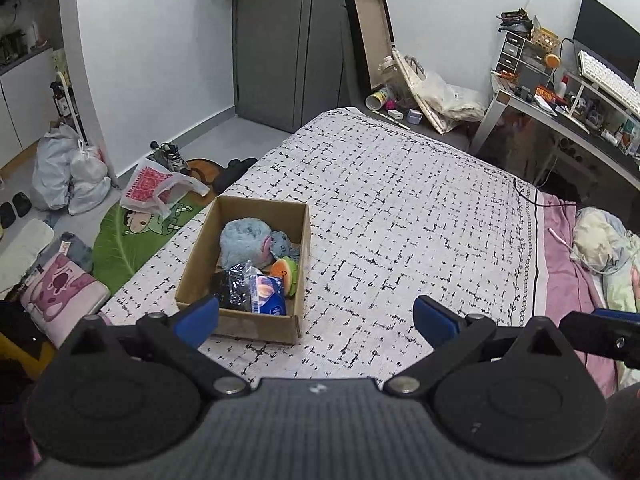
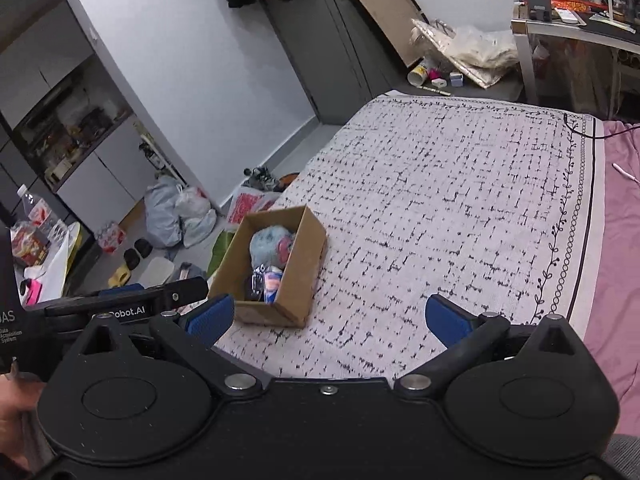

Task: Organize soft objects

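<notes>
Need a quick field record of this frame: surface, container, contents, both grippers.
surface: bed with black-and-white patterned cover
container: open cardboard box on the cover, near the bed's left edge
contents: blue plush toy, watermelon-slice plush, blue packet, dark plastic-wrapped item
loose soft items on cover: none visible
left gripper: fingers wide open, holding nothing, box by its left finger
right gripper: fingers wide open, holding nothing, above the cover right of the box
task state: items look already boxed
</notes>
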A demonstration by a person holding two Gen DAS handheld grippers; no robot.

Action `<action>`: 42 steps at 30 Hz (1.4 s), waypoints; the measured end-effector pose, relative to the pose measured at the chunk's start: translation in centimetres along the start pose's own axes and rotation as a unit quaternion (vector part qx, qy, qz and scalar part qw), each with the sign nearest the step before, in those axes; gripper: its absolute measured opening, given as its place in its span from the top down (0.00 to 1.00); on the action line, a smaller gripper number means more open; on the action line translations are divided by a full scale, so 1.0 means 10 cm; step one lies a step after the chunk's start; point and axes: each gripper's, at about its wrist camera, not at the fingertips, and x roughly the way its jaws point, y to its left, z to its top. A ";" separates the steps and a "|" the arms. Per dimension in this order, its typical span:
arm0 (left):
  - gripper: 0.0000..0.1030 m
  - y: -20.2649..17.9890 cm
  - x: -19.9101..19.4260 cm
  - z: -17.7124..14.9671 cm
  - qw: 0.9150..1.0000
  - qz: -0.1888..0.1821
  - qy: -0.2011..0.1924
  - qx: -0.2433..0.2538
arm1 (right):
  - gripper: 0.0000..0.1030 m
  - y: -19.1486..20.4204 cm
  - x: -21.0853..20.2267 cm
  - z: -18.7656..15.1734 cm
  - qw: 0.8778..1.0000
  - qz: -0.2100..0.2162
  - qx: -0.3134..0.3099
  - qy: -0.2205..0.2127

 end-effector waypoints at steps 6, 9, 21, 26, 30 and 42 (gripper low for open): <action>0.01 0.01 -0.12 -0.07 1.000 0.012 -0.006 0.014 | 0.00 0.02 -0.05 -0.08 1.000 0.006 -0.001 -0.007; 0.01 0.02 -0.17 -0.10 1.000 0.018 -0.010 0.014 | 0.00 -0.02 -0.09 -0.08 1.000 0.020 0.009 -0.011; 0.01 0.06 -0.22 -0.21 1.000 0.022 -0.014 0.005 | 0.00 -0.08 -0.12 -0.17 0.999 0.028 0.013 -0.012; 0.01 0.08 -0.21 -0.24 1.000 0.021 -0.011 0.006 | 0.00 -0.04 -0.11 -0.20 0.999 0.040 0.010 -0.009; 0.01 0.07 -0.22 -0.26 1.000 0.020 -0.011 0.010 | 0.00 -0.04 -0.13 -0.22 0.999 0.046 0.013 -0.012; 0.01 0.07 -0.17 -0.26 1.000 0.017 -0.008 0.010 | 0.00 -0.01 -0.11 -0.21 0.999 0.038 0.011 -0.009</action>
